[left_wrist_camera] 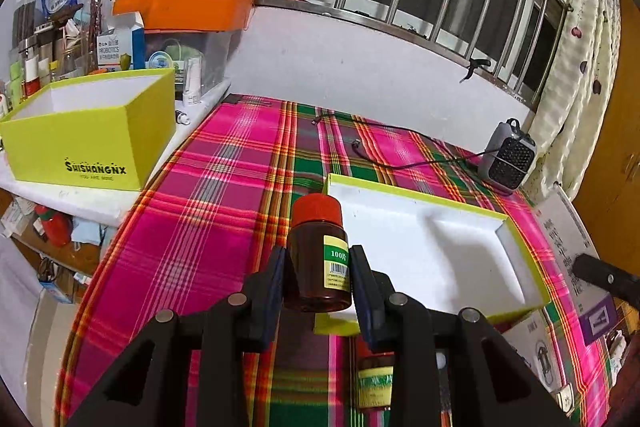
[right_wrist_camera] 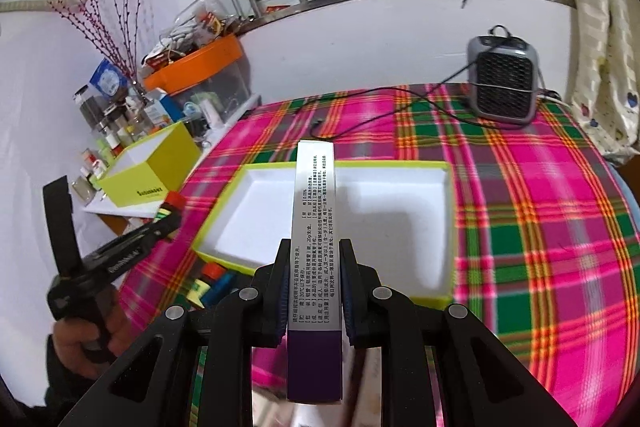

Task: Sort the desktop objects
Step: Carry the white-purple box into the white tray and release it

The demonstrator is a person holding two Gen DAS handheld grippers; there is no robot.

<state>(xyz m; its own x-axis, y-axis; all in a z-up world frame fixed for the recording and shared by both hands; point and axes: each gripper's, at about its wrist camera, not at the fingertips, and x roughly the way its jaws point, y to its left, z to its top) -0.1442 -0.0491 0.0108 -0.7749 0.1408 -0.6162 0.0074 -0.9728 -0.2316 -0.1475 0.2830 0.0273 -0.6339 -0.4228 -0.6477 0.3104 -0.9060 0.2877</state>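
Left gripper (left_wrist_camera: pixel 318 267): jaws clamped on a brown, red-capped bottle (left_wrist_camera: pixel 318 251), held above the plaid surface (left_wrist_camera: pixel 224 187). Right gripper (right_wrist_camera: pixel 314 283): jaws closed on a long silver-purple carton (right_wrist_camera: pixel 315 227), held over the white tray (right_wrist_camera: pixel 400 211) mid-surface.
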